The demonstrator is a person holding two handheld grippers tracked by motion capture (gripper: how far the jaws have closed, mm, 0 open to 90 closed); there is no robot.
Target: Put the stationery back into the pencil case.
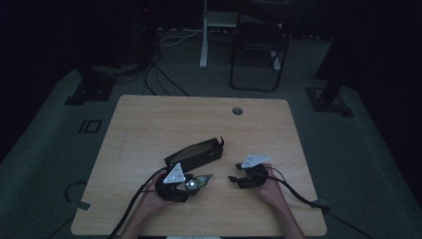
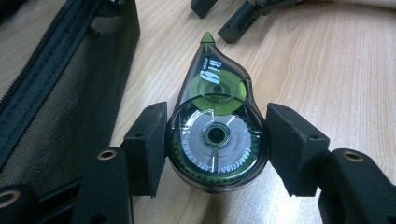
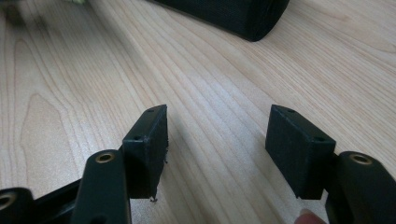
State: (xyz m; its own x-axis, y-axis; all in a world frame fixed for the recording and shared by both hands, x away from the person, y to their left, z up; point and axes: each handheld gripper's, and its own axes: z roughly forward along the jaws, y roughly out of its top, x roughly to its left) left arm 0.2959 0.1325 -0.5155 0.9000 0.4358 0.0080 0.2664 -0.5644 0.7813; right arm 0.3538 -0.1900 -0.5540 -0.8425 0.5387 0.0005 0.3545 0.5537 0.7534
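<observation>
A teardrop-shaped correction tape dispenser, clear with green and silver reels, lies on the wooden table. My left gripper is shut on its round end, and its pointed tip faces away. From above, the dispenser sits in the left gripper at the table's front middle. A black mesh zip pouch lies just behind it, with its mouth open in the left gripper view. My right gripper stands open to the right, with nothing between its jaws over bare wood.
The pouch's end lies ahead of the right gripper. A round cable hole is near the table's far edge. A folding chair and floor cables stand beyond the table. Cables trail from both grippers off the front edge.
</observation>
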